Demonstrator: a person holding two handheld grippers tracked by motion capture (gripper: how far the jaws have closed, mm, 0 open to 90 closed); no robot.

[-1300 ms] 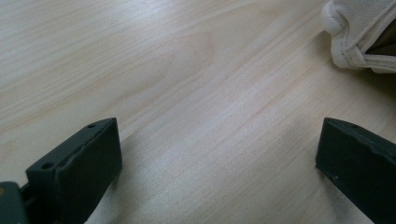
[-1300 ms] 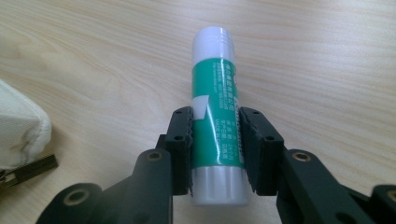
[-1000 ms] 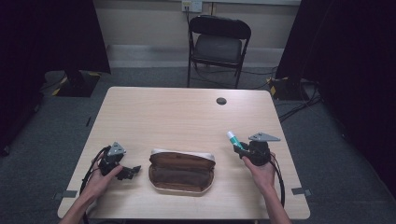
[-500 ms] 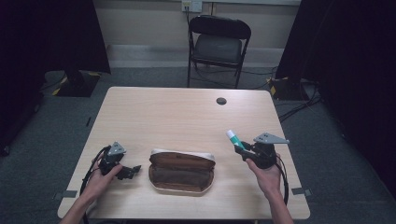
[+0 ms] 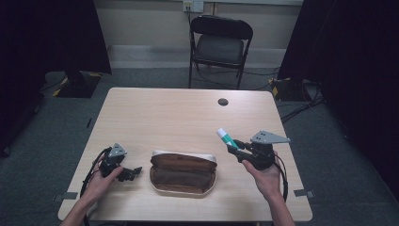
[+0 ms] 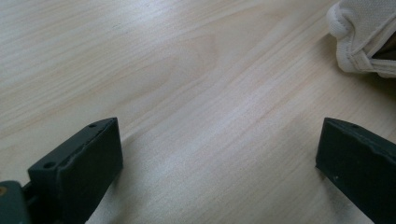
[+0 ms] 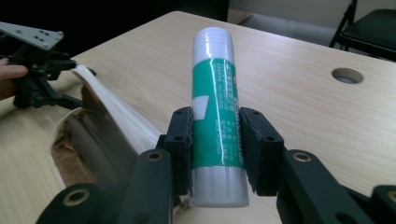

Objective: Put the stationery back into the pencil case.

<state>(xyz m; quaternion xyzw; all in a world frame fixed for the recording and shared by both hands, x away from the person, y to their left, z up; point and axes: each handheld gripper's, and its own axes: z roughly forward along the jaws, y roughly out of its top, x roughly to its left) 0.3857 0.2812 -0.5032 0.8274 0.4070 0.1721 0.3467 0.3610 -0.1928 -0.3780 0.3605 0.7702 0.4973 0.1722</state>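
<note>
From the high view, you have the glue stick (image 5: 227, 138) lifted clear of the table (image 5: 179, 117) in your right gripper (image 5: 235, 149), just to the right of the open pencil case (image 5: 182, 172). My read is that the stick is meant for the case — the pick-up looks done, the placing not yet. Your left gripper (image 5: 134, 171) rests low beside the case's left end, touching nothing that I can make out.

In the left gripper view, your jaws stand wide apart over bare wood with nothing between them; the case's pale rim (image 6: 359, 37) sits near the far jaw, apart from it.

In the right gripper view, your jaws are pinched on the green-and-white glue stick (image 7: 216, 112) around its lower half, cap end pointing away — the open case (image 7: 88, 140) lies below, to the left.
</note>
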